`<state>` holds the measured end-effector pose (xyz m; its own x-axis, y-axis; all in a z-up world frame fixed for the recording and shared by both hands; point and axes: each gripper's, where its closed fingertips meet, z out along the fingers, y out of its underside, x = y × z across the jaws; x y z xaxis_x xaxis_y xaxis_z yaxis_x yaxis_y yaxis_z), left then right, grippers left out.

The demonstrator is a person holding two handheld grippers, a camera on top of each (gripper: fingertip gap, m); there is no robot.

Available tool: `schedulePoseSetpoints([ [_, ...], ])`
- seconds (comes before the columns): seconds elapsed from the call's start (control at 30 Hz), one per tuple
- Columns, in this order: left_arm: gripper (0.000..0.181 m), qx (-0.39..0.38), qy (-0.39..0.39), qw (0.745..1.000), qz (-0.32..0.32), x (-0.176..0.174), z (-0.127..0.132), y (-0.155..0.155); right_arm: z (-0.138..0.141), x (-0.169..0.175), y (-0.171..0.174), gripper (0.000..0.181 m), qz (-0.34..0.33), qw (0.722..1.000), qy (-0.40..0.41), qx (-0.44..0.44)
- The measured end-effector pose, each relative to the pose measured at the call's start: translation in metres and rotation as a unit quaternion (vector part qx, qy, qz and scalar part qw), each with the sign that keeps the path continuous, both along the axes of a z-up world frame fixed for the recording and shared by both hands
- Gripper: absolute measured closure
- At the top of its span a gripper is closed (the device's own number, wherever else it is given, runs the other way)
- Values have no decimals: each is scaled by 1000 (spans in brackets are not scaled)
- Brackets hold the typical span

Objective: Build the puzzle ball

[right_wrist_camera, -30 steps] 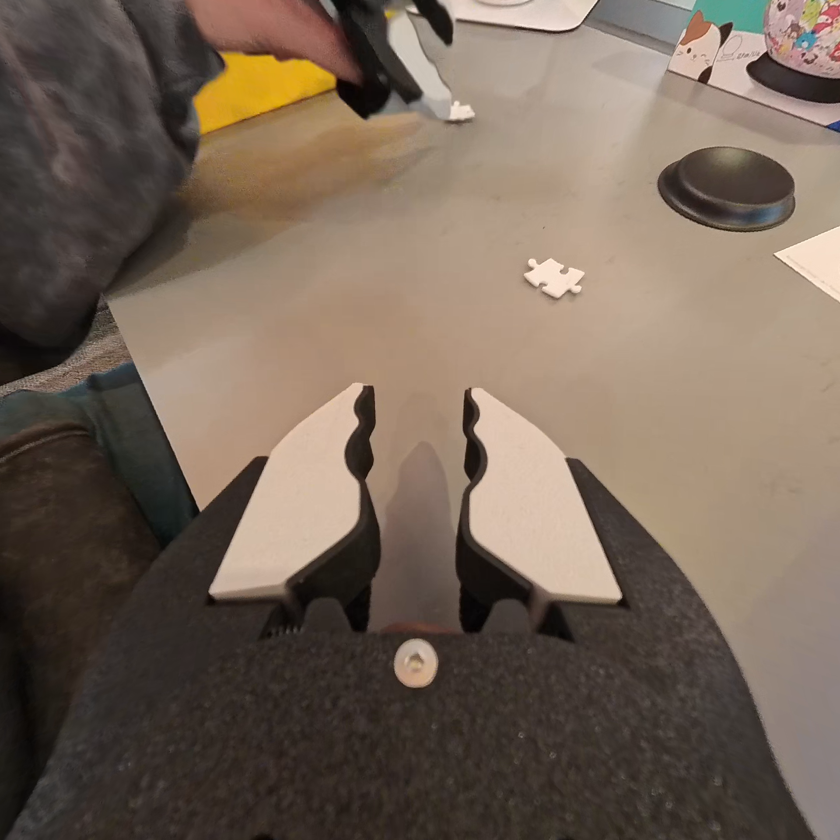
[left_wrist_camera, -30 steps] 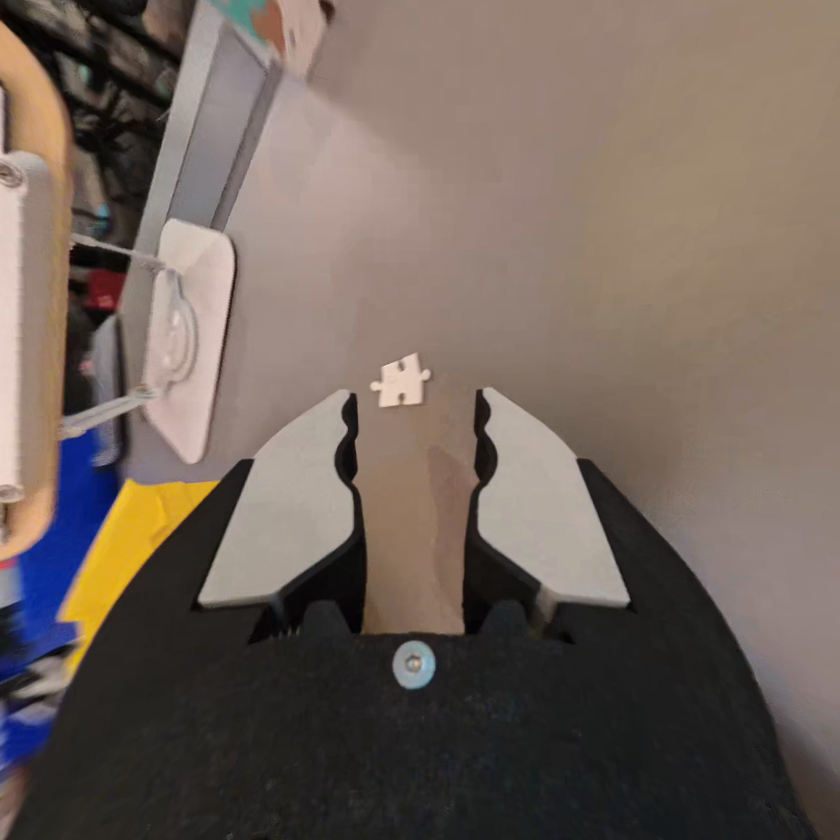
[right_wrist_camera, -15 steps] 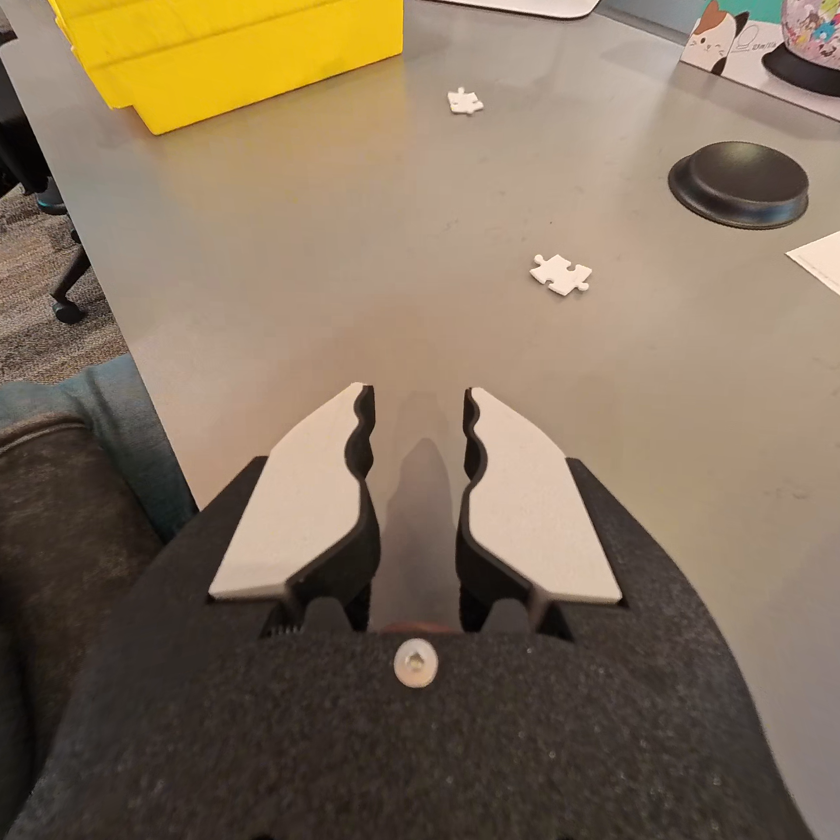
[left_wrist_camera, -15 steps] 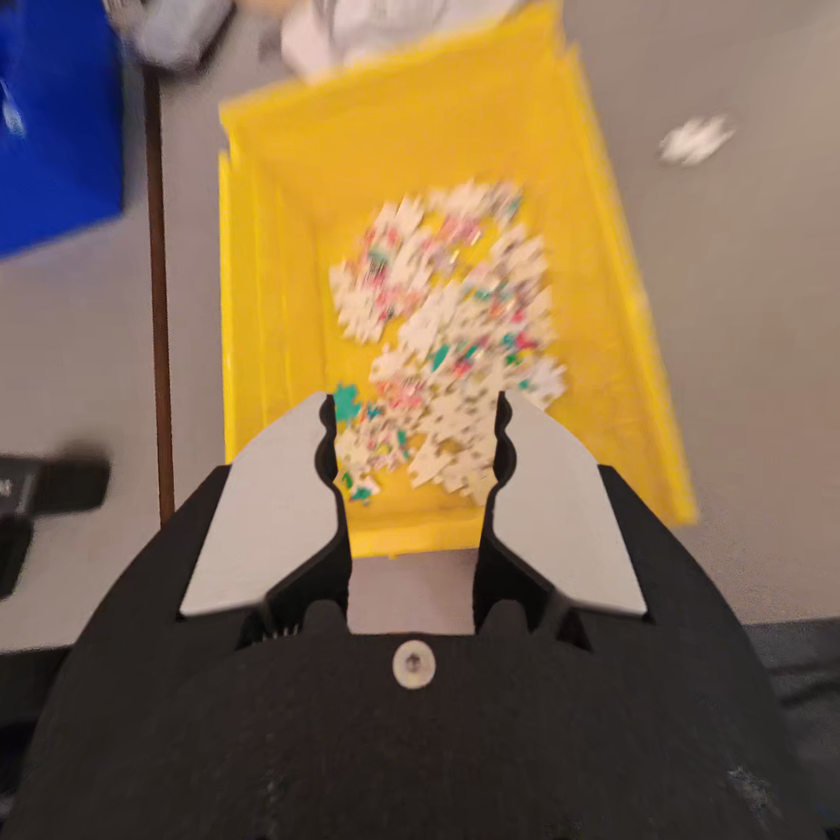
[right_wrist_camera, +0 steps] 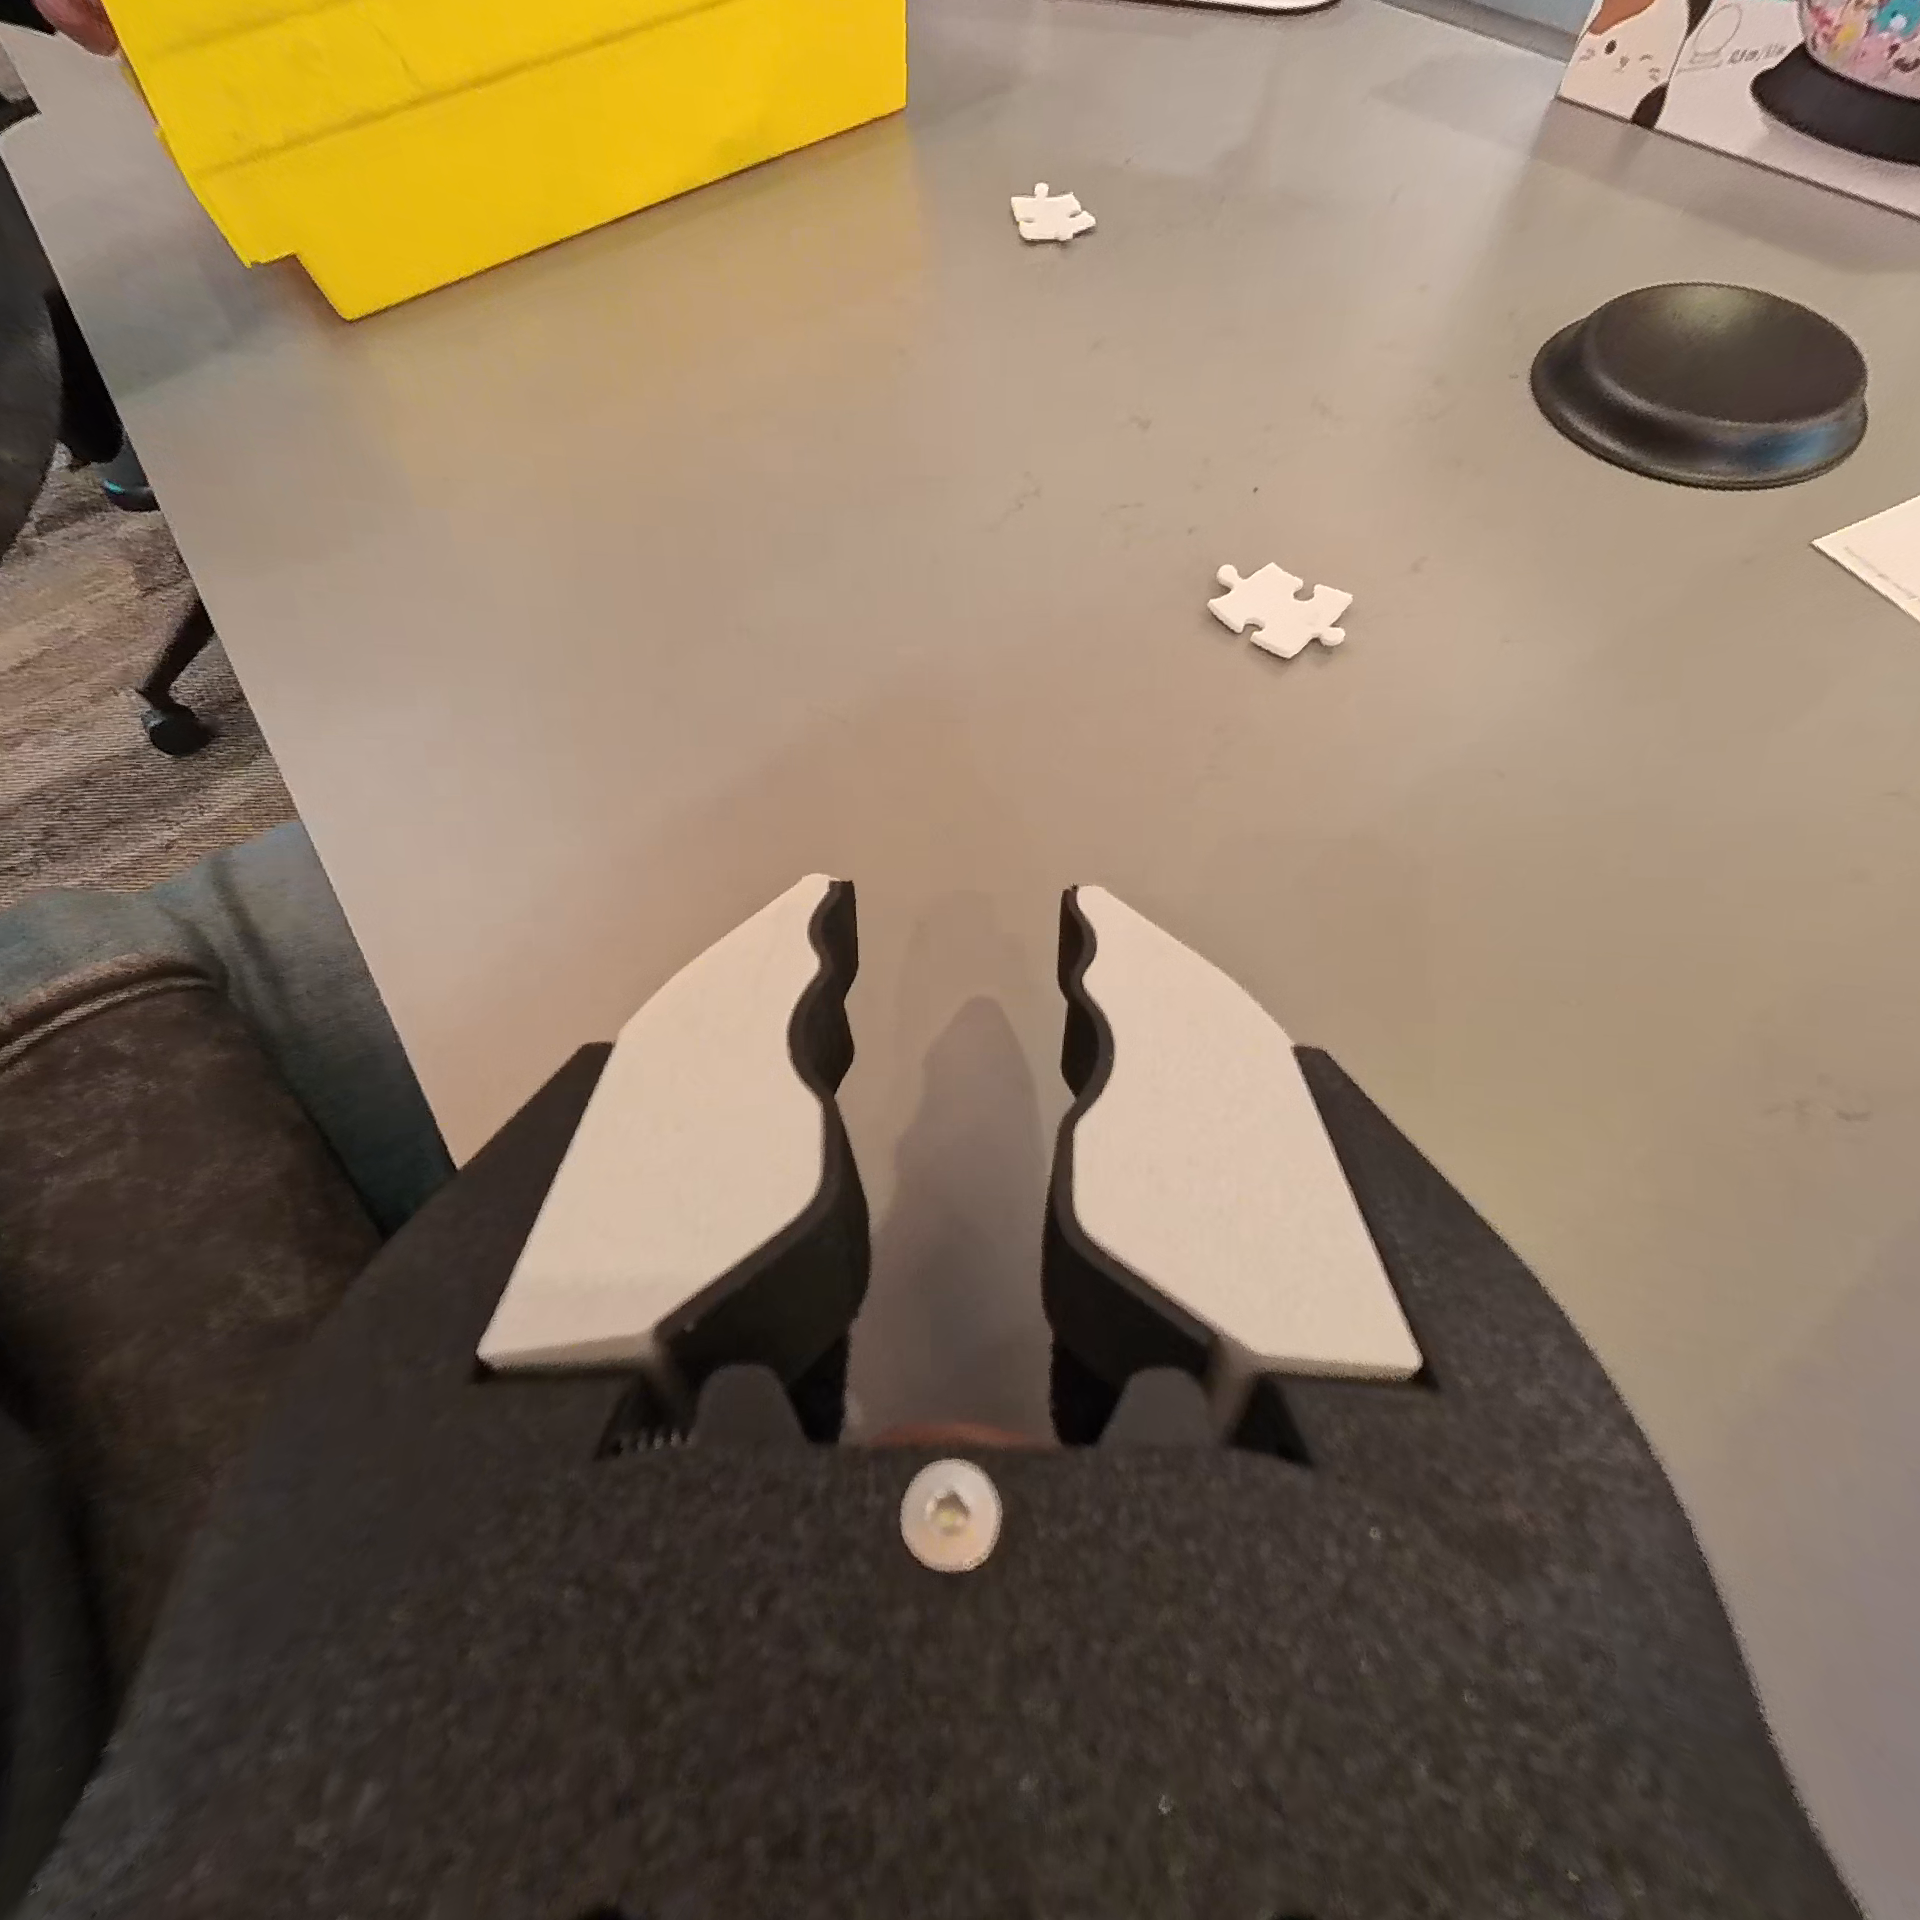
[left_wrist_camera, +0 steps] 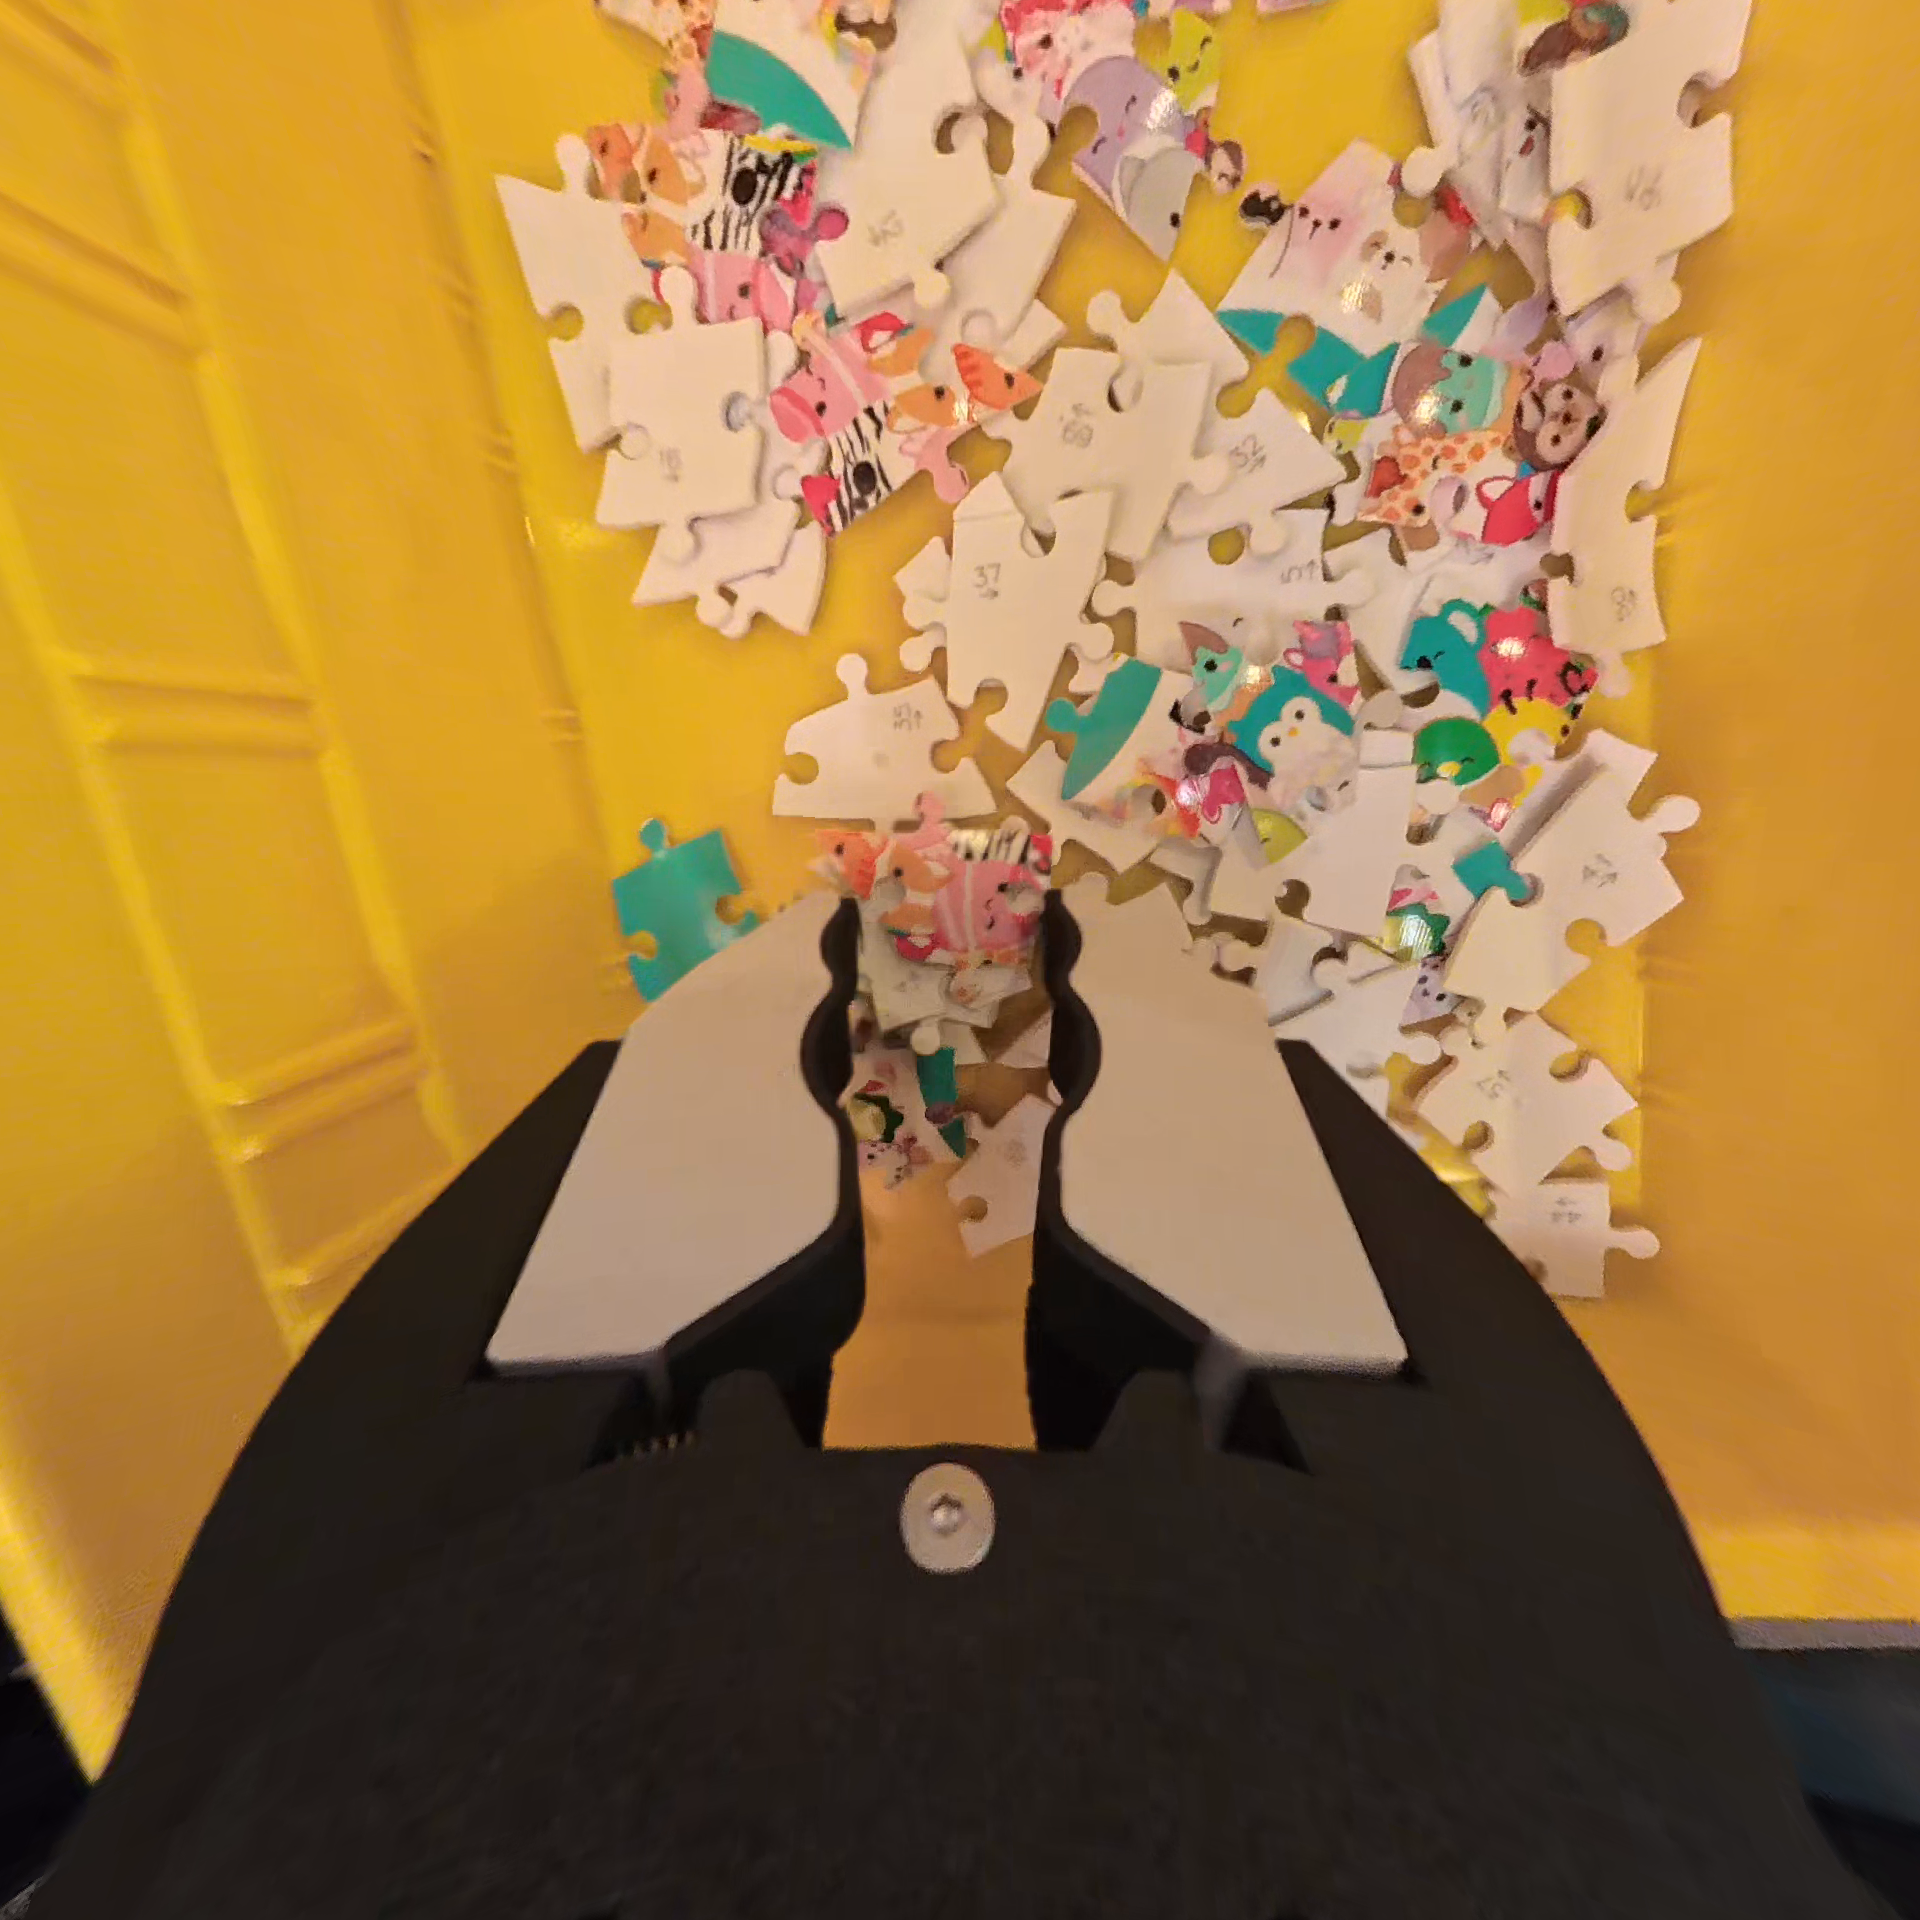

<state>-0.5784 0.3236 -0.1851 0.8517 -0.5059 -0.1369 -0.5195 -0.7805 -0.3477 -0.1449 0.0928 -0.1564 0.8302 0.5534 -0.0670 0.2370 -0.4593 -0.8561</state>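
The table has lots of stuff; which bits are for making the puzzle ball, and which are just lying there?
For the job:
puzzle pieces in the yellow bin
two loose white pieces
black round stand

Just lying about:
picture box
white paper

Looks like an office, probably: grey desk (right_wrist_camera: pixel 644 582) with a black cable grommet (right_wrist_camera: pixel 1704 390), carpet (right_wrist_camera: pixel 73 675) and a chair caster (right_wrist_camera: pixel 177 727) left of the desk.
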Motion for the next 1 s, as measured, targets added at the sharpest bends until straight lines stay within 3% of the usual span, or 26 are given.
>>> schedulePoseSetpoints([
  [0.2,148,16,-33,999,16,-5,12,0,1,0,1,144,0,1000,0,2],
  [0.3,148,50,-117,991,30,-3,40,2,1,1,0,144,-1,1000,-1,4],
  [0.37,147,76,-215,973,26,8,69,0,2,2,0,144,-1,1000,-1,6],
  [0.47,148,93,-408,908,4,33,122,-12,2,1,0,144,0,1000,-2,7],
  [0.57,148,65,-589,804,-47,59,174,-38,2,0,0,144,2,1000,-3,7],
  [0.63,148,47,-674,733,-83,72,205,-56,3,0,-1,144,3,1000,-4,9],
  [0.7,148,32,-715,689,-112,82,222,-71,3,-1,-1,144,4,1000,-3,8],
  [0.9,148,17,-777,613,-142,87,249,-84,3,-2,-3,144,5,1000,-8,10],
  [1.0,148,16,-766,629,-131,87,242,-78,4,-2,-4,144,5,1000,-8,11],
])
